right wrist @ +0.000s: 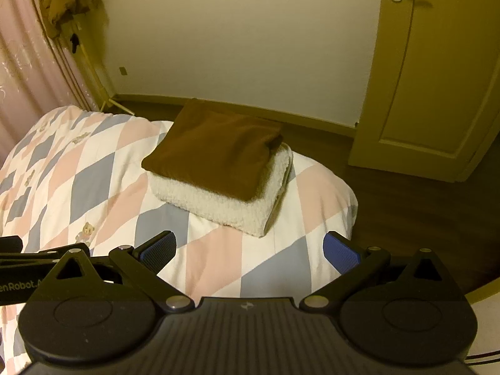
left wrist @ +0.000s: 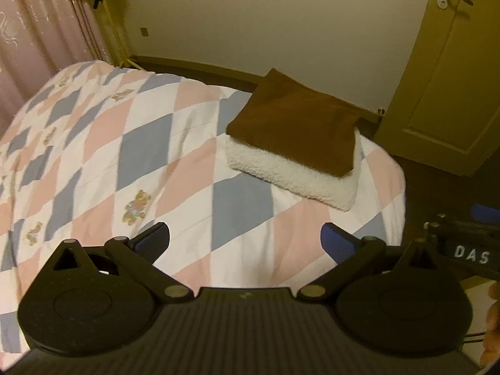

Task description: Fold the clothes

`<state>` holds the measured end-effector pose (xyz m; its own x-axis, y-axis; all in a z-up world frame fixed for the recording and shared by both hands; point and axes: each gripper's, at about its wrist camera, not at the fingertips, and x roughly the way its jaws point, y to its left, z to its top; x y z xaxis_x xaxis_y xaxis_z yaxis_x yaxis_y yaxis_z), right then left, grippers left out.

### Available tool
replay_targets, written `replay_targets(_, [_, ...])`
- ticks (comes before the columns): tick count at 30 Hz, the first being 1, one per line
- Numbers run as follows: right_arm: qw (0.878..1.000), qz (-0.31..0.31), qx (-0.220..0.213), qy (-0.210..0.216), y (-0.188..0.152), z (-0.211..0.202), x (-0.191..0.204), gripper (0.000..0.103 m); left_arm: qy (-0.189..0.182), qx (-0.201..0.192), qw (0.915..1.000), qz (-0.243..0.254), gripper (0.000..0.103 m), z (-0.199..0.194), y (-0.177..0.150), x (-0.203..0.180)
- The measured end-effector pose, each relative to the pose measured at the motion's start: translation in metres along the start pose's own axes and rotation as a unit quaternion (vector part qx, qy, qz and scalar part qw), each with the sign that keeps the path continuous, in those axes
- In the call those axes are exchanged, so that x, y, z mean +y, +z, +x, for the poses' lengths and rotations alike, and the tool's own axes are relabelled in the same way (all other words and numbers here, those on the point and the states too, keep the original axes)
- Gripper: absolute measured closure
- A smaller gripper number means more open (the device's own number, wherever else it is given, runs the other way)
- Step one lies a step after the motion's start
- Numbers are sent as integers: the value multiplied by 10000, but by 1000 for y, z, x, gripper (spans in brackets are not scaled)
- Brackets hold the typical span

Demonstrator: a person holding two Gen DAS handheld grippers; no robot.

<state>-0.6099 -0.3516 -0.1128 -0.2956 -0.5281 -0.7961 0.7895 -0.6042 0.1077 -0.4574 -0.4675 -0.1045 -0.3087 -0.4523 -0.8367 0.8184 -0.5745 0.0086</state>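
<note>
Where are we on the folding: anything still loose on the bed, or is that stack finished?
Done: a folded brown garment sits squarely on a folded white fleece on the quilt. In hand: nothing; the left hand-held gripper and right hand-held gripper are both open and empty above the quilt. Left: no unfolded clothing shows on the visible bed.

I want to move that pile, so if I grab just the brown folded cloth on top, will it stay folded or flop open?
The brown cloth looks soft and thin, so it will probably droop and unfold. It likely slides off the fleece.
</note>
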Motion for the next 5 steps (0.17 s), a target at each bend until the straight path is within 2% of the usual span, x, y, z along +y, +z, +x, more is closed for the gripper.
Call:
replay_targets(2, [10000,9,-6,3,3,3,-1,0,-175,-1,9998,-133,1,2,4,2])
replay_targets(5, [10000,9,-18,10,7,6,-2,0,-207,-123,9995,-228,1,1,8,4])
